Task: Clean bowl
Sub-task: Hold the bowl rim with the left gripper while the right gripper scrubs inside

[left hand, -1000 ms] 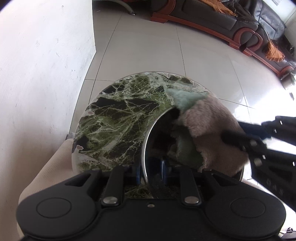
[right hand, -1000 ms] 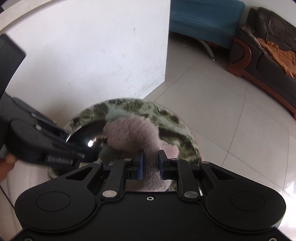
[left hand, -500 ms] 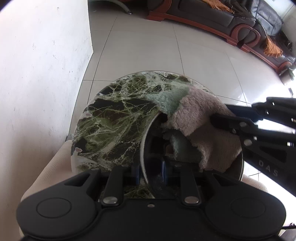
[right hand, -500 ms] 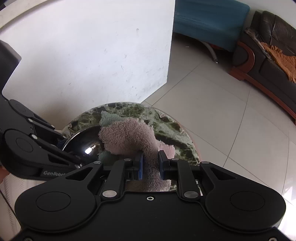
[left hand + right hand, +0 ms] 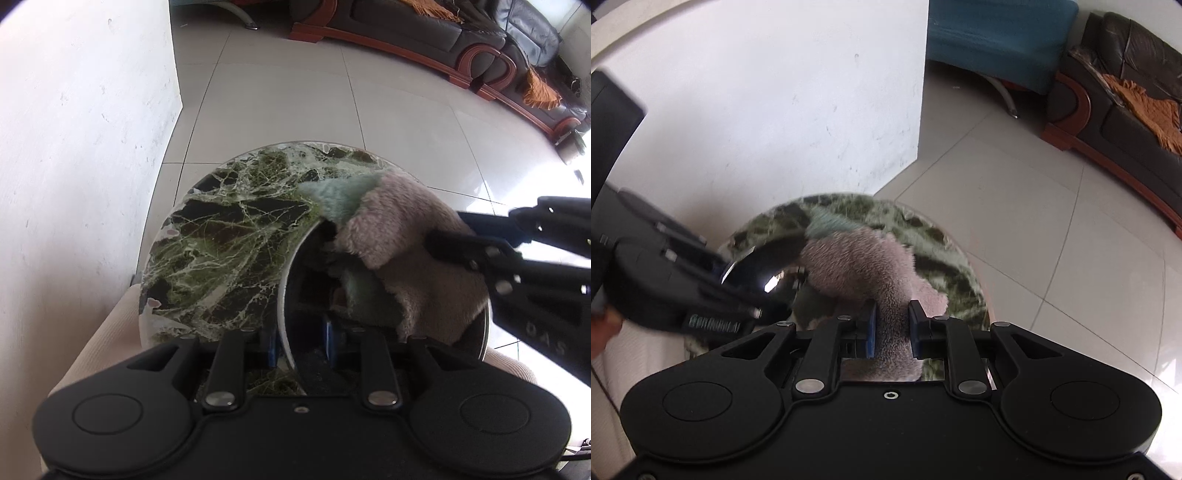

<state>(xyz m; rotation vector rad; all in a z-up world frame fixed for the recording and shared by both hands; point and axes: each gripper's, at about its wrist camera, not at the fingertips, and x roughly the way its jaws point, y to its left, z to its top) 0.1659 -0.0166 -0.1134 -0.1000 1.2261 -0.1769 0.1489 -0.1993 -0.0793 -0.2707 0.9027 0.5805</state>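
Wiping underway, judged unfinished; left gripper (image 5: 301, 341) narrow, clamped on bowl (image 5: 291, 280) rim atop counter (image 5: 221, 251); right gripper (image 5: 891, 326) pinching cloth (image 5: 857, 266) inside bowl; rest of interior left.

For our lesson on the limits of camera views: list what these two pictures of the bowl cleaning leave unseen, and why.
- Bowl floor, left wrist view: covered by the cloth and the left gripper body.
- Bowl near rim: cut off by that body.
- Table pattern, right wrist view: blurred.
- Cloth end behind the right gripper: hidden by its body.
- Person's hand: cut by the left edge.
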